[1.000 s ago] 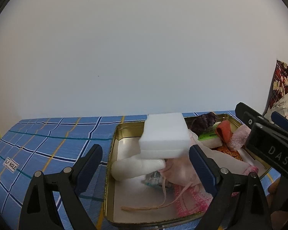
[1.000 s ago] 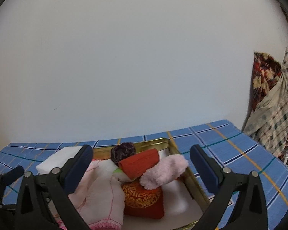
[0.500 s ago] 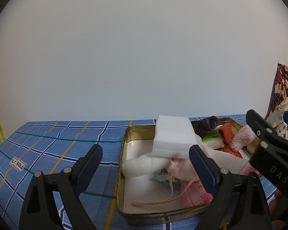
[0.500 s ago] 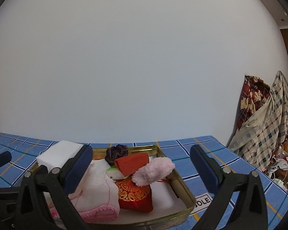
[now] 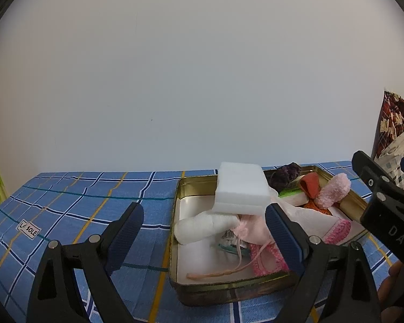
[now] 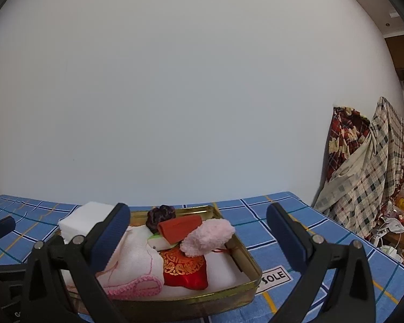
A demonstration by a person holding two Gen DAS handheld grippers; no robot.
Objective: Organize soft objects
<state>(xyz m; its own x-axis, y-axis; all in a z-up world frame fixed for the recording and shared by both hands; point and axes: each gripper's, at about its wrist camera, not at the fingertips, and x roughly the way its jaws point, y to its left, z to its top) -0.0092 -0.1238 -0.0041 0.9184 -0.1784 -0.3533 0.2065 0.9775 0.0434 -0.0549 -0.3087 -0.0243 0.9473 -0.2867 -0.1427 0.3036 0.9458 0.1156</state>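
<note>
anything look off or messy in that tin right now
The white foam block sits tilted on top of the heap, overhanging the gold tin instead of lying flat. A pink drawstring trails loose across the tin floor.

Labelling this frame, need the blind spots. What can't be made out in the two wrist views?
- Item under the white foam block and pink pouch: left wrist view shows only a barcode scrap.
- Green-and-white pack: both views, mostly covered by the red roll and the fluffy pink roll.
- Tin near wall: right wrist view, cut by the right gripper finger.
</note>
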